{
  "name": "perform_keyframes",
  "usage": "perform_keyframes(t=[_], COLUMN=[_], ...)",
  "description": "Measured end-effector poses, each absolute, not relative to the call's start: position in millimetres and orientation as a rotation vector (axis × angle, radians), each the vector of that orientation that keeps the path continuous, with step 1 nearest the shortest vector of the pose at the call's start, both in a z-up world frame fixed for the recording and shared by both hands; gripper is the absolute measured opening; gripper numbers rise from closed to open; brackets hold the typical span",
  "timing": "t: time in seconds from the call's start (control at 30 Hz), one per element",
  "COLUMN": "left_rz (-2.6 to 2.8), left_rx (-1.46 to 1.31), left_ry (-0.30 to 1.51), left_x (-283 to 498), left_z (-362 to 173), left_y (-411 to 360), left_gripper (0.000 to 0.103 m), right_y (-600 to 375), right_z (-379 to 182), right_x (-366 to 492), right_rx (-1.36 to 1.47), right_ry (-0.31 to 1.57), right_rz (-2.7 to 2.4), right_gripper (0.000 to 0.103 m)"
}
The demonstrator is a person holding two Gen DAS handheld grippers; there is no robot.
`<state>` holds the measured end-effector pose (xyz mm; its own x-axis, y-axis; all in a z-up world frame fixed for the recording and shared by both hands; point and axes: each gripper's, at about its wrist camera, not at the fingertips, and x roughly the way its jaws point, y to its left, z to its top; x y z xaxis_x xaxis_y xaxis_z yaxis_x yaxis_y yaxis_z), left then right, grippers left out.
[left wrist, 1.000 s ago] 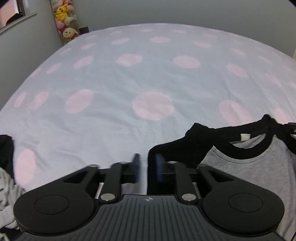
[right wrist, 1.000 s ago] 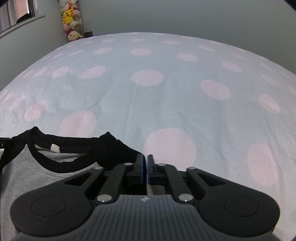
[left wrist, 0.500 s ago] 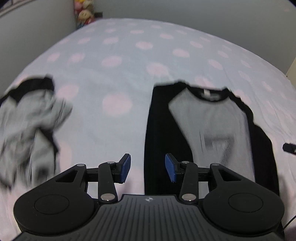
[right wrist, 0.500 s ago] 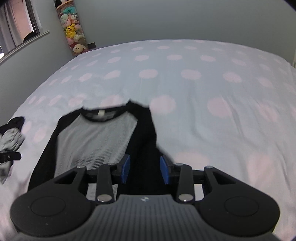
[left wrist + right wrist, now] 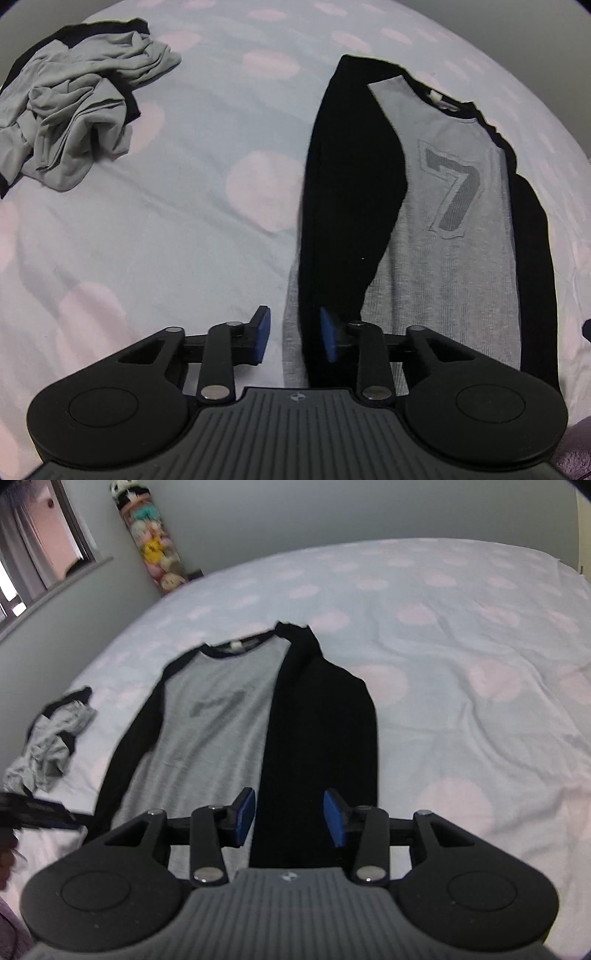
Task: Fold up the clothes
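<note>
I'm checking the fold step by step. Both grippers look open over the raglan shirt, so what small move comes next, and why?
Probably lower the left gripper onto the black sleeve below it and close. The shirt lies flat, number up, both sleeves already folded inward, and the right gripper hovers open too, so the hem end awaits gripping.

A pale blue bedsheet (image 5: 461,672) with large pink dots covers the whole bed, lightly wrinkled on the right. In the far left corner a tall column of stuffed toys (image 5: 153,542) stands against the grey wall (image 5: 332,513). A window with a sill (image 5: 48,542) sits far left.
</note>
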<state>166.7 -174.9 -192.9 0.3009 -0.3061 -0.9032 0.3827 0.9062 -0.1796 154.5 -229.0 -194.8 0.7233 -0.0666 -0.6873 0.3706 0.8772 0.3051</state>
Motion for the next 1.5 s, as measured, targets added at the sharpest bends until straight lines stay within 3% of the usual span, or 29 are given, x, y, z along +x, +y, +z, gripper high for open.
perform_keyframes(t=[0.13,0.3,0.7,0.77,1.2,1.33,1.5], left_rz=[-0.472,-0.494,-0.51,-0.523,-0.507,-0.537,-0.446], left_rx=[0.031,-0.044,-0.041,-0.036,-0.022,-0.008,0.006], left_ry=[1.139,1.101,1.229,1.217,1.066,1.146,1.104], left_x=[161,154,153,152,176,194,219], left_z=[-192,-179,-200,-200,-125,-125,-123], left_y=[-172,-160,-163,-165,-156,-149,-126], left_gripper=[0.015,0.015,0.015,0.006,0.002,0.002,0.002], right_y=[-236,-238,-236,-236,-234,-236,-241], right_z=[-205,-207,-206,-206,-207,-211,-215], right_x=[159,160,161,161,165,168,171], right_rx=[0.496,0.514,0.498,0.496,0.488,0.495,0.527], right_ry=[0.74,0.728,0.723,0.723,0.752,0.766,0.78], right_rz=[-0.251,-0.253,-0.264,-0.265,-0.272,-0.269,-0.28], right_gripper=[0.045,0.045,0.045,0.045,0.045,0.045,0.045])
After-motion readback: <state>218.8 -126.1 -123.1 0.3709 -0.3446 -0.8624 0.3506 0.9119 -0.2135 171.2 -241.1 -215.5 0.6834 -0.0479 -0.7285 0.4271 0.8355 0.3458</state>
